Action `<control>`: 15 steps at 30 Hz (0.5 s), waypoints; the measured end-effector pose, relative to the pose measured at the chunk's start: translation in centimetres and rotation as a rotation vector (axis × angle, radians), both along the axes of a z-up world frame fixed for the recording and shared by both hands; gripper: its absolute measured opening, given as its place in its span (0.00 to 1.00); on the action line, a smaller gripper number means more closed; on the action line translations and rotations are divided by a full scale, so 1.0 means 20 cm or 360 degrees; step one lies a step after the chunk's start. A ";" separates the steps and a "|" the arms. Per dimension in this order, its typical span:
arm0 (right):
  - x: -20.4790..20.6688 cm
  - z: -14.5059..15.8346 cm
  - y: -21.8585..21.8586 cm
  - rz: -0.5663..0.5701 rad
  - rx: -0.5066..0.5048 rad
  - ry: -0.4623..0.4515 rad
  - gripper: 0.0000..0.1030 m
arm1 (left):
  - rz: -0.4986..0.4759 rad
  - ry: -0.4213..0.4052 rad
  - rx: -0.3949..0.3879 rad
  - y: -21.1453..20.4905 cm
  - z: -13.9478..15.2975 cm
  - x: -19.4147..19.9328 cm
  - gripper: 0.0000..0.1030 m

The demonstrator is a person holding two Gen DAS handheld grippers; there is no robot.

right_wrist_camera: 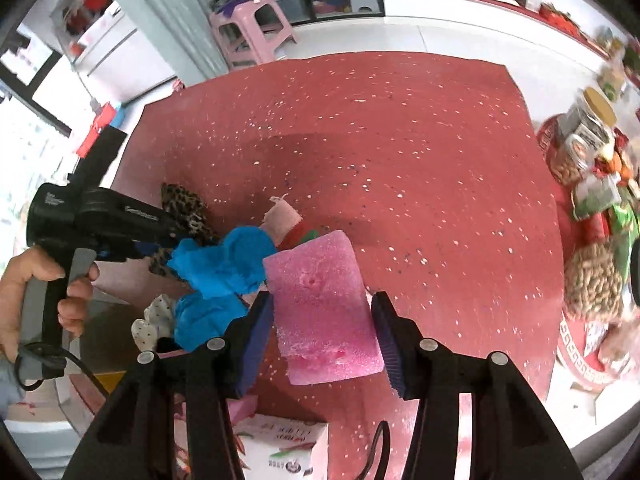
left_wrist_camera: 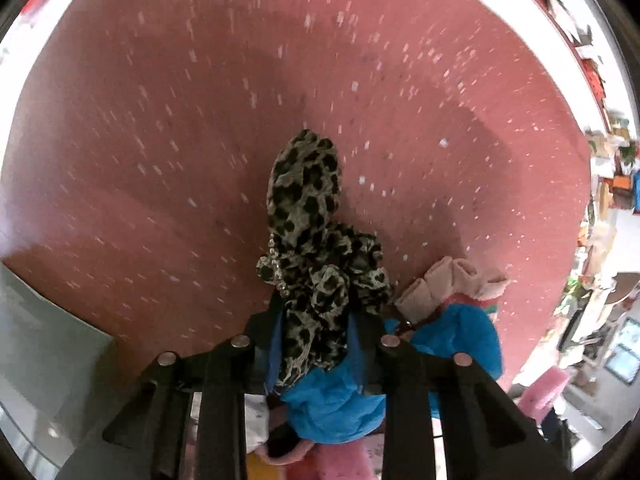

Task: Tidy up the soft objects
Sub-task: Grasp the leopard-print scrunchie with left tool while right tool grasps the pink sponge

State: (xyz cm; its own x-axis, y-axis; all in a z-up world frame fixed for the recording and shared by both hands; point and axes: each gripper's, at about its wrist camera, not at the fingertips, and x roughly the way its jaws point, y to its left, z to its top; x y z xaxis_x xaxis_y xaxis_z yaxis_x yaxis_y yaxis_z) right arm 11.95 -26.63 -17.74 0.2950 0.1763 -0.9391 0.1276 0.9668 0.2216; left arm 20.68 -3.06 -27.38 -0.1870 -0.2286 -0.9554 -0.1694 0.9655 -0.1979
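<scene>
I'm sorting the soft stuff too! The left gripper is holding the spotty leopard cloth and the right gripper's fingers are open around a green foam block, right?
Nearly. The rectangular foam block is pink, not green; the right wrist view shows it between the open fingers of the right gripper. The rest holds: the left gripper is shut on the leopard-print fabric cloth.

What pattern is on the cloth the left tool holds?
Leopard print, black spots on beige cloth; clearest in the left wrist view.

I see a leopard-print scarf (left_wrist_camera: 308,216), black spots on grey-beige. The cloth (right_wrist_camera: 224,260) is bright blue, the sponge (right_wrist_camera: 324,308) is pink, the rolled sock (left_wrist_camera: 448,284) is pale beige. My table (right_wrist_camera: 400,160) is red with white flecks.
</scene>
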 end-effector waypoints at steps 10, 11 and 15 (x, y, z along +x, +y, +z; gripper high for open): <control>-0.10 0.05 0.00 -0.0087 0.0088 0.0028 0.50 | -0.0161 -0.0328 0.0113 0.01 0.36 -0.03 0.29; -0.12 0.06 0.00 -0.0087 0.0097 0.0023 0.50 | -0.0173 -0.0354 0.0108 0.00 0.40 -0.06 0.29; -0.16 0.12 0.03 -0.0076 0.0124 0.0008 0.50 | -0.0240 -0.0456 0.0094 -0.04 0.51 -0.14 0.29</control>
